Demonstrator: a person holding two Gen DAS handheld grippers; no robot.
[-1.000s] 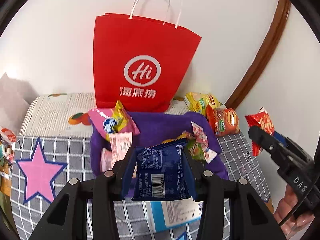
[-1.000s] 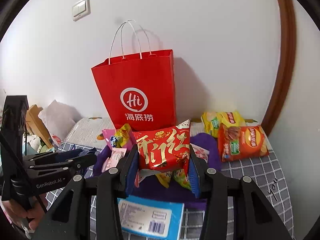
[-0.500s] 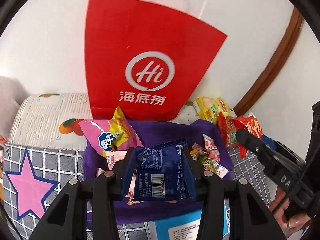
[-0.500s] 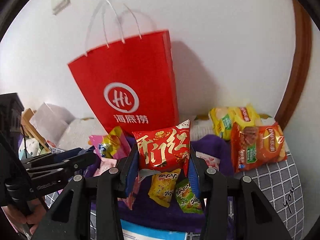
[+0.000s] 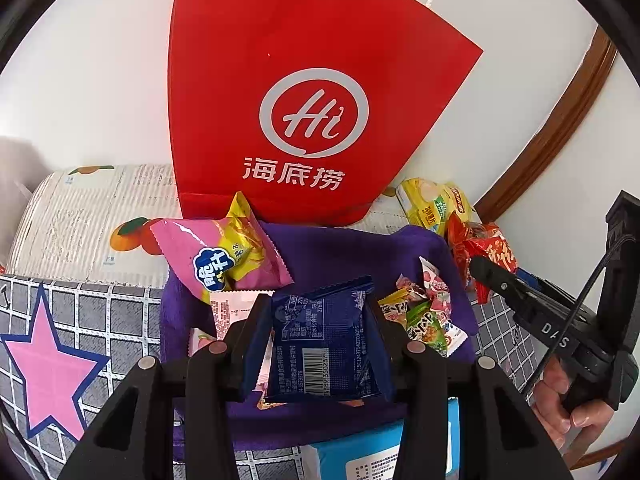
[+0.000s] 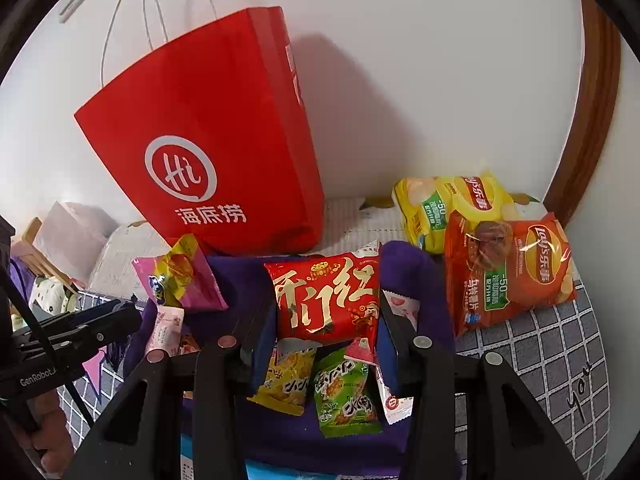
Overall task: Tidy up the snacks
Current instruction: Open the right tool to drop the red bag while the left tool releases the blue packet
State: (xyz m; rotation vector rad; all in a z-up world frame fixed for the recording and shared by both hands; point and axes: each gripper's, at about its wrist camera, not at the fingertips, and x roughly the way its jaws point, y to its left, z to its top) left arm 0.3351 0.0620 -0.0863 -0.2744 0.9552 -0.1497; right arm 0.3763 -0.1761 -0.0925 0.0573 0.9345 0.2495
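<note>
My left gripper (image 5: 320,320) is shut on a dark blue snack packet (image 5: 324,344), held over a purple fabric bin (image 5: 340,248). My right gripper (image 6: 326,312) is shut on a red snack packet with gold characters (image 6: 326,300), also above the purple bin (image 6: 412,276). Inside the bin lie a pink and yellow packet (image 5: 224,256), a yellow packet (image 6: 288,376), a green packet (image 6: 344,396) and small pink-white sachets (image 6: 400,304). The right gripper with its red packet (image 5: 488,256) shows at the right edge of the left wrist view.
A red paper bag with white handles (image 6: 224,152) stands against the wall behind the bin. Yellow (image 6: 452,200) and orange (image 6: 508,268) chip bags lie right of it. A light blue box (image 5: 360,456) sits at the near edge. A grey checked cover with a pink star (image 5: 48,364) spreads left.
Both grippers came forward and down toward the purple bin, still holding their packets. The red bag now looms larger, and the bin's contents lie right under the fingers.
</note>
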